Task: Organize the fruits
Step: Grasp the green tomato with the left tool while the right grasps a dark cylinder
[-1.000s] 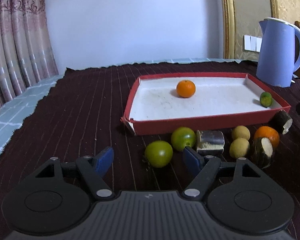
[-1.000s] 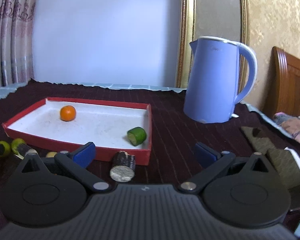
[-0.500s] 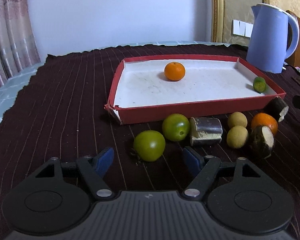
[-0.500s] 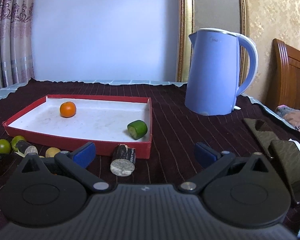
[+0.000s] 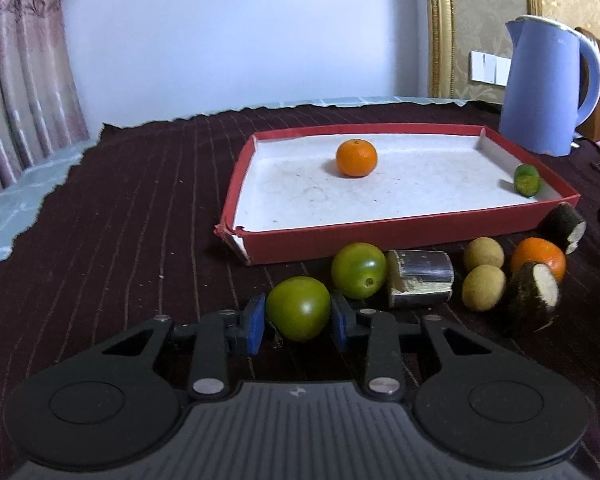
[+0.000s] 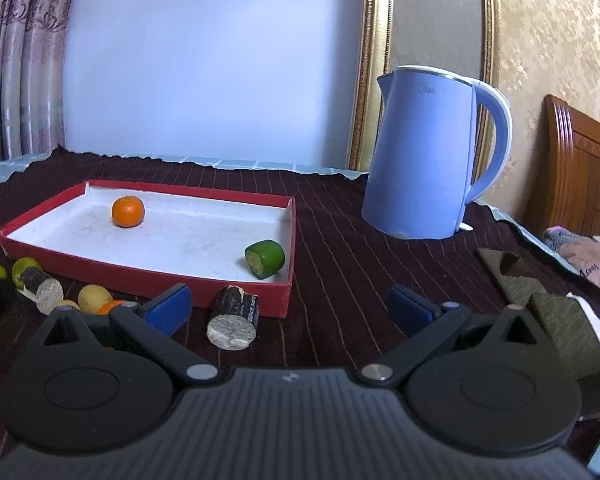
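Covering the desk (image 5: 132, 216) is a dark striped cloth, with the blue kettle (image 6: 424, 156) ahead of the right gripper (image 6: 288, 306), whose fingers stand spread on nothing. The red tray (image 5: 400, 232), beyond the left gripper (image 5: 298, 318), holds an orange (image 5: 356, 158) and a green piece (image 5: 527, 180). The left fingers (image 5: 254, 320) are closing, pads against both sides of a green tomato (image 5: 298, 308) on the cloth; a second green tomato (image 5: 358, 270) lies just past them.
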Demonstrator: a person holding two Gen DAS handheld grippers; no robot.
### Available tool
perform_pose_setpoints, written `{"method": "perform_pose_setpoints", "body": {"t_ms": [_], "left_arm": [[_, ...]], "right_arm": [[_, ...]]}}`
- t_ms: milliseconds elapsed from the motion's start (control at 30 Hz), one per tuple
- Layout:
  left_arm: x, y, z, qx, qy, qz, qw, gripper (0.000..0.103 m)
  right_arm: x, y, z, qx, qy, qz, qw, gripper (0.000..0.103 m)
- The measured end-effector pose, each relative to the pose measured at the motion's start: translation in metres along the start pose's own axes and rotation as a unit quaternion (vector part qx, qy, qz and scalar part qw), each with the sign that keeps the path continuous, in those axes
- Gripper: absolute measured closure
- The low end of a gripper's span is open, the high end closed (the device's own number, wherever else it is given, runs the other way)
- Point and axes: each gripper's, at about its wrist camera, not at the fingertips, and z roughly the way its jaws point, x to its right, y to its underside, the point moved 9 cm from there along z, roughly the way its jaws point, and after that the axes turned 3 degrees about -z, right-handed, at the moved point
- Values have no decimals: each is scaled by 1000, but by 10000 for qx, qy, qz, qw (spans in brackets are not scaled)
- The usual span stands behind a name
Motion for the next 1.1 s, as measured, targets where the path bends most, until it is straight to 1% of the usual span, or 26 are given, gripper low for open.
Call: {"method": "perform_pose_setpoints", "body": {"t_ms": [100,133,167,233,300,367,433,500,567,600,833,967,1100], "left_arm": [[0,0,0,26,-29,4,10000,71],[0,0,0,27,-18,2,10000,70],[-1,0,0,16,-16,-8,10000,70],[-2,1,1,3,5,-35,10000,71],[-3,1,1,2,25,-65,10000,70],[-3,1,1,6,33,-74,10000,71],[-2,1,1,11,37,-76,10000,71],[-2,1,1,10,39,-79,10000,70],[-2,2,0,14,46,-78,10000,71],[-2,2,0,16,46,-75,10000,70],[-2,2,0,26,42,-89,9999,70],[-5,-1,-4,138,-33,-162,9998,70],[-6,-3,-11,198,-54,-247,9995,70]], "right_arm": [[3,2,0,-97,3,-93,9999,1],[3,3,2,-139,-86,-59,9998,4],[3,4,3,-190,-183,-11,9996,9],[1,7,8,-300,-328,42,9990,11],[-5,8,14,-397,-364,-69,9985,14],[-12,7,19,-440,-382,-180,9981,22],[-20,5,25,-512,-414,-241,9975,27],[-25,6,34,-655,-449,-262,9965,38],[-30,9,44,-819,-632,-224,9944,62],[-33,12,47,-906,-742,-183,9929,68],[-32,14,45,-881,-731,-48,9934,68],[-32,9,33,-718,-820,88,9940,68],[-34,-1,18,-513,-901,51,9946,68]]}}
